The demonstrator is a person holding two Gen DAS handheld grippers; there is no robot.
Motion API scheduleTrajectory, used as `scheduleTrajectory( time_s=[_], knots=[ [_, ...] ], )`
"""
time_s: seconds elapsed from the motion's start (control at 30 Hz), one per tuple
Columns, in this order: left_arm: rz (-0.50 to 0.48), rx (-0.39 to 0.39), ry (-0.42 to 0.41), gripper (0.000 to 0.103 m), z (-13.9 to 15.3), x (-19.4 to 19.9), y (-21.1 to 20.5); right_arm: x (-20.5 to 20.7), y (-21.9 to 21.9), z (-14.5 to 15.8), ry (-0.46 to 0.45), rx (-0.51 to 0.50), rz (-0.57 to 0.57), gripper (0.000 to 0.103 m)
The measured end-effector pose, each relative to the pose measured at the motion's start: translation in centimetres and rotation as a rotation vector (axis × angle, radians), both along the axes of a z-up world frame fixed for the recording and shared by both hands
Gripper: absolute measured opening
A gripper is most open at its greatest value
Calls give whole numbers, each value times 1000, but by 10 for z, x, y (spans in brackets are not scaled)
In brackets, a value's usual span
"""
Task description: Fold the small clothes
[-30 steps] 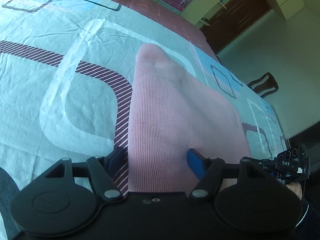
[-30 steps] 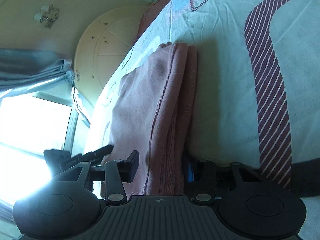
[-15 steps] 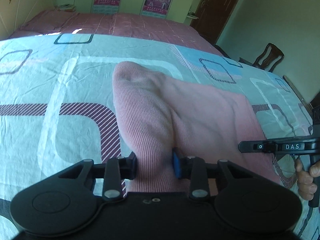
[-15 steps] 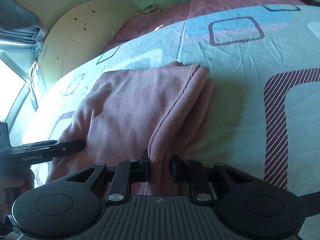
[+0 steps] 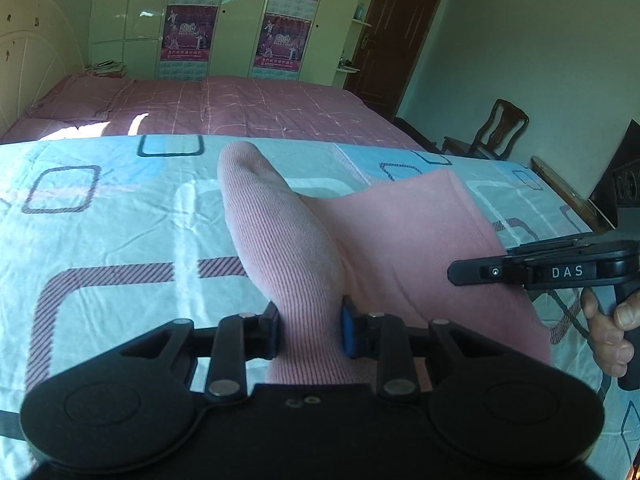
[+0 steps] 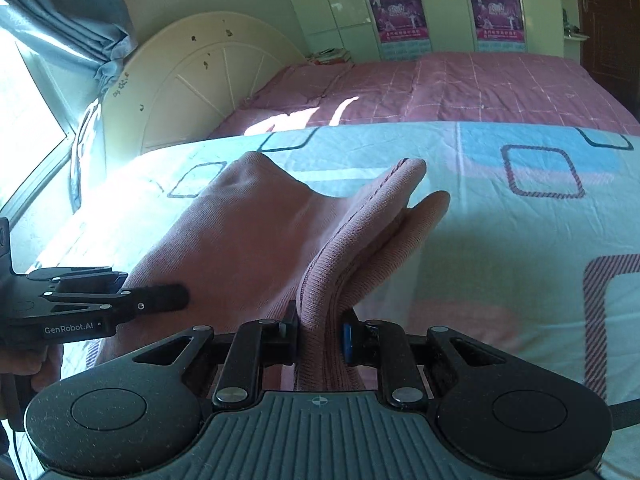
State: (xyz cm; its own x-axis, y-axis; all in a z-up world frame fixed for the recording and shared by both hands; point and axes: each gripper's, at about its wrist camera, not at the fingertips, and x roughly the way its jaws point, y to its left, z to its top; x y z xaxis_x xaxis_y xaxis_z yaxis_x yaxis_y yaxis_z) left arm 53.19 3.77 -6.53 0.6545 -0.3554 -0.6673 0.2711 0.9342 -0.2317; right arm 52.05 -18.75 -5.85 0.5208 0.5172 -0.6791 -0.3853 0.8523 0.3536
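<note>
**Both grippers clamped on the pink garment, near edge lifted off the bed**

My left gripper (image 5: 310, 330) has just closed onto the near left corner of the pink garment (image 5: 400, 240); my right gripper (image 6: 320, 336) pinches the thick folded edge at the near right. Its far part rests on the patterned sheet (image 5: 120, 220). To fold well, I'd keep both corners level and taut, carry them toward the far edge together, and lay them down square. The chair (image 5: 500, 128) and headboard (image 6: 192, 88) sit well apart. The sheet around the garment looks bare, so I judge nothing blocks the fold.
</note>
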Motion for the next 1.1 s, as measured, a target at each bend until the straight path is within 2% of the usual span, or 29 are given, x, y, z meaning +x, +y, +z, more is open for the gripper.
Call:
scheduleTrajectory(
  time_s=[0.3,0.57,0.7,0.8,0.87,0.97,1.07,1.1],
  knots=[
    [76,28,10,26,3,-27,107,7,123,-7,12,12,86,19],
    [130,16,29,26,-8,-35,169,20,193,-20,33,11,129,19],
    [154,-11,78,27,-32,-31,191,31,203,-42,76,-12,107,19],
    [187,-96,110,32,-54,-31,208,39,193,-72,152,-37,63,19],
    [197,-145,103,35,-61,-33,222,42,181,-85,182,24,37,19],
    [190,-152,87,38,-63,-36,225,45,173,-89,185,58,18,19],
    [189,-175,93,52,-62,-39,234,43,170,-85,171,74,19,21],
    [201,-169,81,60,-61,-41,239,42,167,-82,151,66,1,30]
  ],
)
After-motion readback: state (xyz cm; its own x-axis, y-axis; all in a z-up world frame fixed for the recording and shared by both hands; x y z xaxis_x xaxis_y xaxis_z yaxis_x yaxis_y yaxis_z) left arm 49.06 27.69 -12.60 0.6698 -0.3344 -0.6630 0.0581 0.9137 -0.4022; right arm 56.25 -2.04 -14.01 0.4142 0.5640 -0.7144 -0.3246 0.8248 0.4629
